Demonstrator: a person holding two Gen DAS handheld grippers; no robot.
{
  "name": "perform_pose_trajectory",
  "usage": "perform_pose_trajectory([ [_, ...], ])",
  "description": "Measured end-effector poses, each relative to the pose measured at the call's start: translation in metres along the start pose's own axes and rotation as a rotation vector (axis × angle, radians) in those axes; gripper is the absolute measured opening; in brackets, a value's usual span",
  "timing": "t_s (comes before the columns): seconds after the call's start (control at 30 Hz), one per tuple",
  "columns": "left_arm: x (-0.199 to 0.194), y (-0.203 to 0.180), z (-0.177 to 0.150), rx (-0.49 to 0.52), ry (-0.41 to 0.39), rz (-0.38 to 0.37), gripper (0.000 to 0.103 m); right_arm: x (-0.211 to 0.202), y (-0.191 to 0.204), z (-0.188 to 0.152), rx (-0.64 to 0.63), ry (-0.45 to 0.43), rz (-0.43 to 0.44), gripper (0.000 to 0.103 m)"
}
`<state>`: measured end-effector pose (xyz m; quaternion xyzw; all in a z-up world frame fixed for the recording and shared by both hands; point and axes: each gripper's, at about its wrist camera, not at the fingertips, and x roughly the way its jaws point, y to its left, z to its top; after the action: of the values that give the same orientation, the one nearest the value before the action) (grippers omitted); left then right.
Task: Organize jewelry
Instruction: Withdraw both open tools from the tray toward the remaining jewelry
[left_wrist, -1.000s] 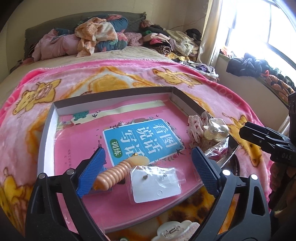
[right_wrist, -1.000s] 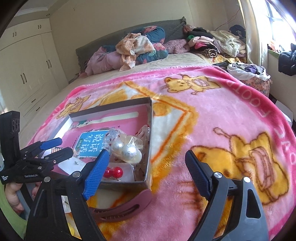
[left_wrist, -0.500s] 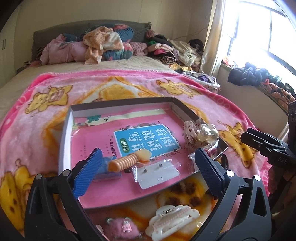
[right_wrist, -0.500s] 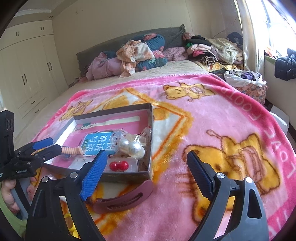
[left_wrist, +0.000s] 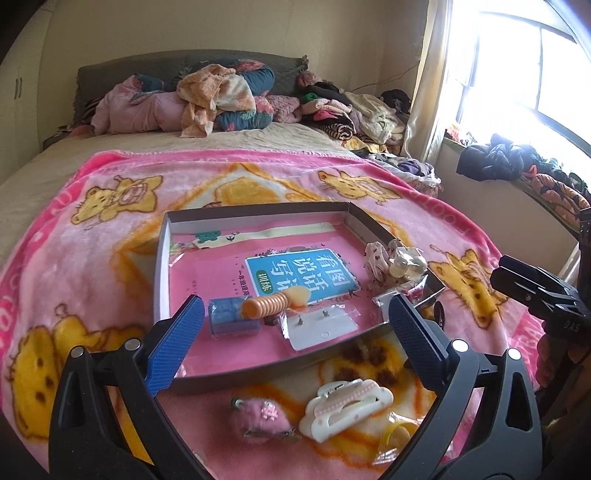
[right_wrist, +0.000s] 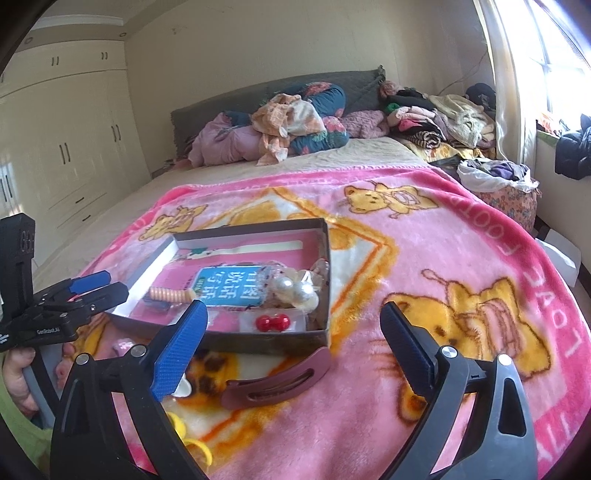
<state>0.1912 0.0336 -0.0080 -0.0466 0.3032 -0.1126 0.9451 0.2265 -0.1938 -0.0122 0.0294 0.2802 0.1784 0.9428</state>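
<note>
Left wrist view: the left claw (left_wrist: 291, 343) is spread wide with nothing in it, hovering over the near edge of the shallow box (left_wrist: 162, 266) on the bed's pink blanket (left_wrist: 92, 266). Earring card (left_wrist: 321, 326) and orange spiral hair tie (left_wrist: 267, 304) lie inside; white claw clip (left_wrist: 345, 408) and pink fuzzy clip (left_wrist: 258, 421) sit outside. The right claw (right_wrist: 291, 347) is empty too, jaws opening, mauve hair clip (right_wrist: 277, 384) below it.

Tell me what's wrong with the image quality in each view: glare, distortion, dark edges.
Left wrist view: the window is blown out white, washing out the curtain beside it; fisheye bends the box edges and the corners go black. Right wrist view: milder window glare at top right, even light on the blanket, the wardrobe curves, and the left edge has dark vignetting.
</note>
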Motion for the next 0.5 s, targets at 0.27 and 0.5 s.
perform_pose_trajectory([
  [0.27,-0.012,0.003,-0.008,-0.014,-0.007,0.006,0.091,-0.011,0.012,-0.005,-0.023,-0.007,0.030,0.092],
  [0.5,-0.018,0.005,-0.016,-0.013,-0.009,0.017,0.091,-0.015,0.025,-0.012,-0.053,0.004,0.049,0.092],
])
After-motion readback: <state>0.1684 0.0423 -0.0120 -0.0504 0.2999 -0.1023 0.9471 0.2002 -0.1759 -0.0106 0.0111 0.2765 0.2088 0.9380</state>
